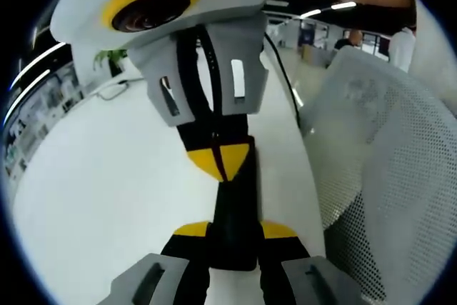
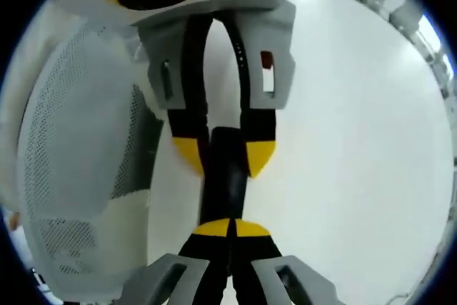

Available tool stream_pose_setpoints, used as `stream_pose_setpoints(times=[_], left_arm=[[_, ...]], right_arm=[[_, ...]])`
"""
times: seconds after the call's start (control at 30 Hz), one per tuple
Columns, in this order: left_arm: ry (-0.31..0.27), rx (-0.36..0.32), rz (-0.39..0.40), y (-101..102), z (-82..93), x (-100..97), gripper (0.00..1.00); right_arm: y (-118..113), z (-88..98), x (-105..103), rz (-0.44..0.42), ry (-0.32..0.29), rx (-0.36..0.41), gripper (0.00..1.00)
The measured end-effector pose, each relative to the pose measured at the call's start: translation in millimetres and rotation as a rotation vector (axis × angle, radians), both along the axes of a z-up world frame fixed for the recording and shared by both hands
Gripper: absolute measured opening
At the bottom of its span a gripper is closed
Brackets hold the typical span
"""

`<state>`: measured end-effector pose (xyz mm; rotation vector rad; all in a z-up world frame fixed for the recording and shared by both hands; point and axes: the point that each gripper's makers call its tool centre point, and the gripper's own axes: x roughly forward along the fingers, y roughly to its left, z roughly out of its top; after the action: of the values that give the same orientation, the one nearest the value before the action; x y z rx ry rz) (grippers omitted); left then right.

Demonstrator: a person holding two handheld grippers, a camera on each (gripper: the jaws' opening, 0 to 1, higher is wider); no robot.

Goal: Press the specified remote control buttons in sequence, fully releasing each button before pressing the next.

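- The white bench point(image 1: 107, 198) spreads wide and bare around the grippers; in the left gripper view its edge runs up the right side, and in the right gripper view open white surface stretches away to the right.
- One white mesh chair back point(image 1: 385, 176) stands just beyond that bench edge, close beside the grippers, so the room on that side is tight.
- Far behind, the left gripper view takes in an office with ceiling lights, a plant point(image 1: 114, 58) and a dark cable point(image 1: 282, 76) trailing over the bench.
- Two grippers face each other tip to tip over the bench.
- One black remote control point(image 1: 234, 208), long and slim, lies between them, running from one gripper toward the other.
- The left gripper point(image 1: 235, 232) has its jaws part-open, with yellow tips on either side of one end of the remote, gripping it.
- The right gripper point(image 2: 230, 228) has its jaws closed, yellow tips meeting; they sit against the remote's other end, and whether they press it I cannot tell.
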<state>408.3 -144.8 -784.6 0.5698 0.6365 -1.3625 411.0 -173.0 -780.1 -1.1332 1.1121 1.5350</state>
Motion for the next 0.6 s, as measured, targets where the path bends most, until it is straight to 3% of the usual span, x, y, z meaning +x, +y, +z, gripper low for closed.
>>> stream_pose_setpoints(times=[0.6], left_arm=[[0.0,0.007,-0.004,0.3,-0.5,-1.4,0.24]], right_arm=[[0.3,8.1,2.3,-0.025,-0.024,0.055,0.0]])
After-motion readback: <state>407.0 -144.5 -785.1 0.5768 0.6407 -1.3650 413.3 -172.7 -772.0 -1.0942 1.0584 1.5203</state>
